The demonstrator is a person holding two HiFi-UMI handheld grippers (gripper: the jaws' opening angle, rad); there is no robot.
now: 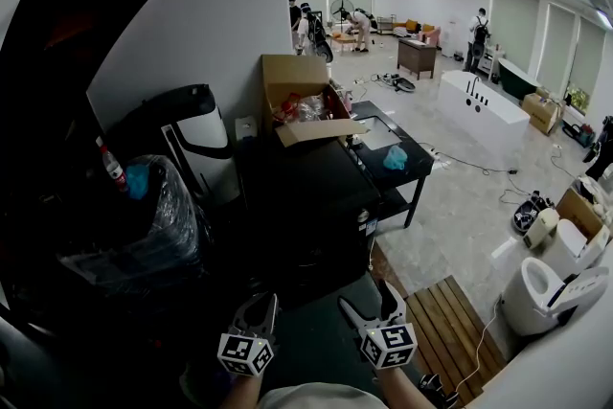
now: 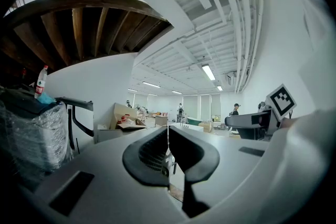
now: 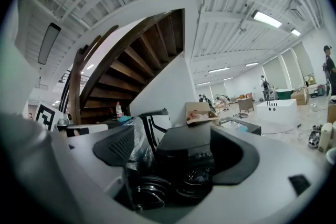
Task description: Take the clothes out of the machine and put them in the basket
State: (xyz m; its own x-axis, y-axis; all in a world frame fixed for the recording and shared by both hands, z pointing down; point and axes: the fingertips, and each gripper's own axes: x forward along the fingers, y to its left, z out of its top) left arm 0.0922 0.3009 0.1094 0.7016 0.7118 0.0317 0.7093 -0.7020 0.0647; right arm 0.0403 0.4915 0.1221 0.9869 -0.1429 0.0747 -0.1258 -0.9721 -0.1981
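Between the jaws of your right gripper [image 1: 371, 302], which stand spread wide with nothing in them, sits the dark machine [image 3: 181, 140], directly ahead of the tips. Its round door [image 3: 202, 182] shows low in the gap, below the line of the jaws; whether that door is open cannot be told. Beside it, your left gripper [image 2: 168, 131] points level at the same machine, jaws pressed together and empty. No clothes appear in any view, so treat them as lying inside the machine, beyond and below both sets of jaws. No basket can be identified with certainty; a plastic-wrapped bin [image 1: 158, 225] stands off to the left of the left jaws and may or may not serve. The step in hand appears to be the first reach, with no garment out yet. For the next move, lower the right gripper so its jaws line up with the door, confirm the opening is free, enter with the jaws apart, and close on fabric only. Locate the basket before lifting anything clear.
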